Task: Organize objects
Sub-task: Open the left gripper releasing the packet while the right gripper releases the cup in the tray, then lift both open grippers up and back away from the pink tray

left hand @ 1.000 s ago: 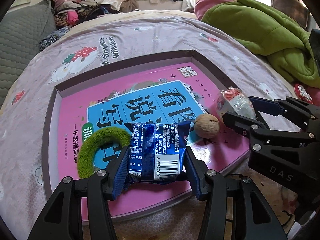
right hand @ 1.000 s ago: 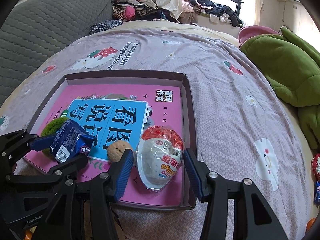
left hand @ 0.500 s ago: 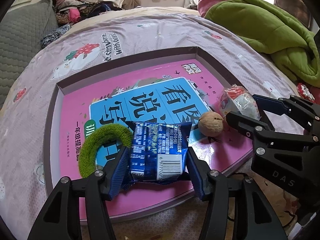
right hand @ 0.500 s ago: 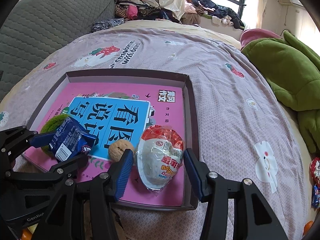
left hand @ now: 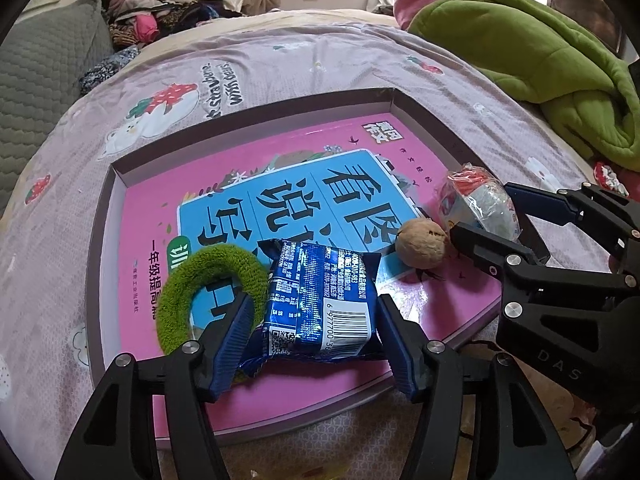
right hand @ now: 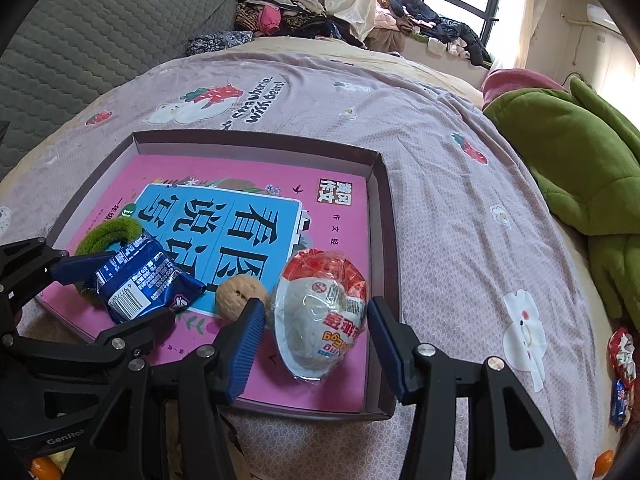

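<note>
A shallow box [left hand: 105, 200] [right hand: 382, 184] lined with a pink and blue book cover lies on the bed. In it are a green fuzzy ring [left hand: 188, 280] [right hand: 108, 232], a walnut [left hand: 422, 248] [right hand: 238, 294], a blue snack packet [left hand: 324, 300] [right hand: 140, 280] and a clear red-and-white egg packet [left hand: 480, 204] [right hand: 324, 312]. My left gripper [left hand: 316, 340] is open, its fingers either side of the blue packet. My right gripper [right hand: 316, 340] is open, its fingers either side of the egg packet, which lies in the box.
A green blanket [left hand: 540, 64] [right hand: 580, 168] is heaped at the right. Small snack packets [right hand: 622, 368] lie on the bedsheet at the far right. Clothes [right hand: 288, 16] are piled at the back by the window. A grey quilted headboard [right hand: 80, 40] is at the left.
Both grippers have drawn back slightly from the box. The blue packet and the egg packet stay resting in the box between open fingers.
</note>
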Tool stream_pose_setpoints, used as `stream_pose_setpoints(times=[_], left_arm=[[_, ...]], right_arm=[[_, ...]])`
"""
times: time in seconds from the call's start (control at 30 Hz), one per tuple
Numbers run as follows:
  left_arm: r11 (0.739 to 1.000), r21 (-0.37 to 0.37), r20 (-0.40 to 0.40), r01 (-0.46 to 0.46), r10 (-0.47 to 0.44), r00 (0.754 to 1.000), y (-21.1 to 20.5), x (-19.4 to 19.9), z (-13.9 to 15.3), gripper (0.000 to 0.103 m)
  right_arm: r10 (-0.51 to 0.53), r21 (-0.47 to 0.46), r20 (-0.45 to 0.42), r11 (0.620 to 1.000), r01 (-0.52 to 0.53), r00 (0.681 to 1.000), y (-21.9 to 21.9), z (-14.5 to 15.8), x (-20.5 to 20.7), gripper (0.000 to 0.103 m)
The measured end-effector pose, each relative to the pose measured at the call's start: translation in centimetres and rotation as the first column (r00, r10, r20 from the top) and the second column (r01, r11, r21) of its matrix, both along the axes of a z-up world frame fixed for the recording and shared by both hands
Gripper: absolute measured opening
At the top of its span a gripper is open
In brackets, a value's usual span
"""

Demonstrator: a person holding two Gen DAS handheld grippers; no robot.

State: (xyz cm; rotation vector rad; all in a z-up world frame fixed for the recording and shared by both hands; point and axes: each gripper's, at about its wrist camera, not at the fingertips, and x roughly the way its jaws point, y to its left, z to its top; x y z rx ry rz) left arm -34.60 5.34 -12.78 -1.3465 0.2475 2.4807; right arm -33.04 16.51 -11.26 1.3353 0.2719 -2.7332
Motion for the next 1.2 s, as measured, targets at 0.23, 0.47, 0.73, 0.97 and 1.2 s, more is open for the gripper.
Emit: stream_pose_setpoints(times=[0.23,0.47,0.73,0.97,1.2], left_arm=[[1.0,0.015,0.007,-0.002,0.002,1.0,-0.2,0.0,0.2,0.064],[1.0,0.029,0.008,-0.005,0.004,1.0,-0.5,0.0,0.6,0.064],[0.999,0.034,0.006,-0.015,0.015,1.0,-1.1,0.0,1.3,0.064],[0.999,0.034,-0.001,-0.019,0.019,1.0,-1.2,0.1,2.1,0.064],[0.999,0.041,0.0,-0.018,0.018,1.0,-1.5,0.3,2.9,0.064]], right_arm=[[0.018,0.028,0.009,0.999,-0.018,1.0,-0.6,-0.1,0.1,0.054],[0.023,0.033,0.005,0.999,-0.023,1.0,-0.9,0.4,0.3,0.054],[0.017,0.0,-0.012,1.0,-0.017,1.0,-0.7,1.9,0.6,0.056],[0.011,-0.036,-0.013,0.999,-0.012,1.0,-0.6,2.7,0.8,0.057],[0.006,-0.078,-0.011,0.997,-0.007,1.0,-0.3,3.4,1.0,0.057]])
